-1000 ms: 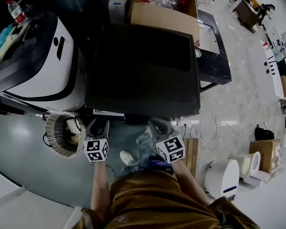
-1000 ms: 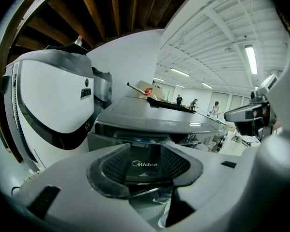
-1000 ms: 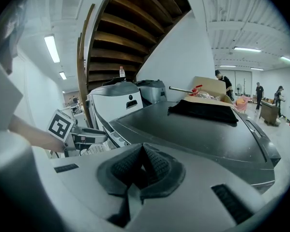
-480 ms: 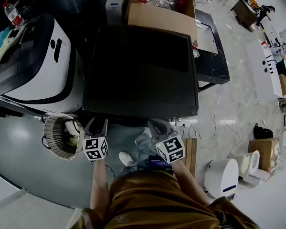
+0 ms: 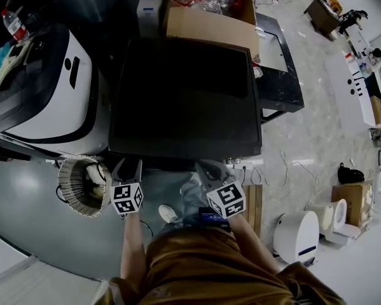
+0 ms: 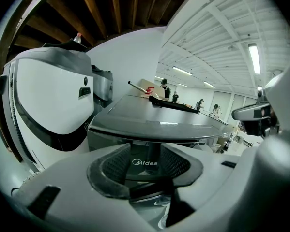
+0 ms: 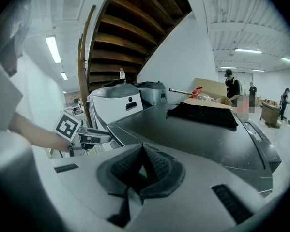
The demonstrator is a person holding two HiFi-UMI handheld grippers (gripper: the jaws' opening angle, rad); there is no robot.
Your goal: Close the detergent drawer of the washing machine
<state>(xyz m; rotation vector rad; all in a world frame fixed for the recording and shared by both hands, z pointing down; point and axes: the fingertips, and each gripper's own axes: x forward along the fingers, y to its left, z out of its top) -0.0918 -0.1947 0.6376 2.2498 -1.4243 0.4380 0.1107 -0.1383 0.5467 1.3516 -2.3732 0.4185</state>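
Here we hold the left gripper with jaws apart, framing the Midea-marked front panel of the washing machine; the right gripper sits alongside, jaws pressed together, empty.

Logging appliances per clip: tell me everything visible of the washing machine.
The washing machine is a dark grey box with a glossy top. A dark cloth lies at its far edge, near a cardboard box. Its front bears a Midea logo, between the open fingers of the left gripper. Its drawer cannot be made out.
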